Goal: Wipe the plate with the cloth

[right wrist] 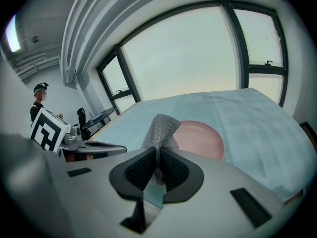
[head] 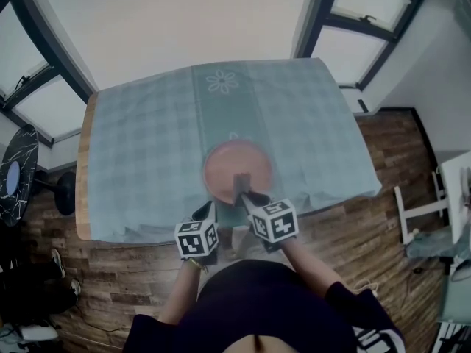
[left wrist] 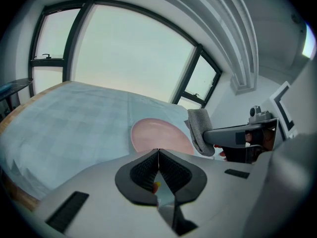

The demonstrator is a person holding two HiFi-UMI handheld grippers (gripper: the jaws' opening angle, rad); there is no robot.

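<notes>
A round pink plate (head: 237,169) lies on the pale blue tablecloth (head: 147,145) near the table's front edge; it also shows as the plate (left wrist: 156,135) and the plate (right wrist: 200,139). My right gripper (right wrist: 158,150) is shut on a grey cloth (right wrist: 161,128), which stands up from the jaws over the plate's near rim. In the head view the cloth (head: 241,184) sits at the plate's near edge, ahead of the right gripper (head: 246,197). My left gripper (left wrist: 158,152) is shut with nothing in it, just short of the plate, beside the right one (left wrist: 233,135).
The tablecloth's front edge hangs over the wooden table edge (head: 82,197). A dark round side table (head: 16,175) stands at the left, white furniture (head: 441,204) at the right. Windows run behind the table.
</notes>
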